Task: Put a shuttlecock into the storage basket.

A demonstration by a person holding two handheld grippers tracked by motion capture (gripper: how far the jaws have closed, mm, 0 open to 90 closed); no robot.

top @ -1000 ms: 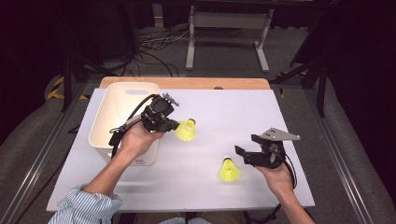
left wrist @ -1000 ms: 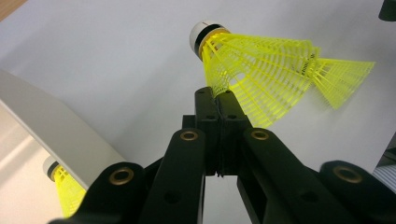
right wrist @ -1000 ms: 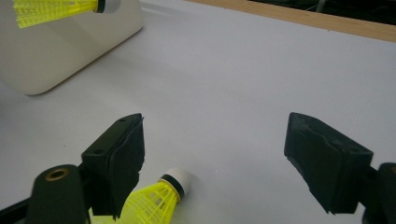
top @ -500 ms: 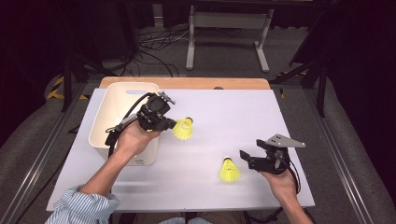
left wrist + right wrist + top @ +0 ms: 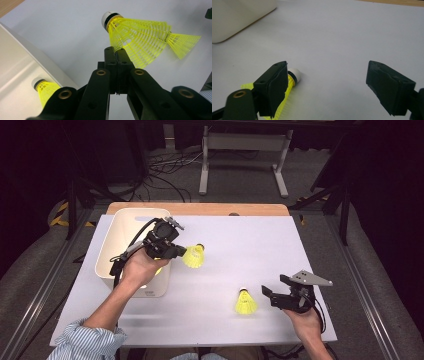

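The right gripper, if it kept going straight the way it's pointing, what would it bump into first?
Probably the yellow shuttlecock on the table. The right gripper points left with open jaws, and in its own view the shuttlecock sits just past one jaw, off to the side, so it might only clip it.
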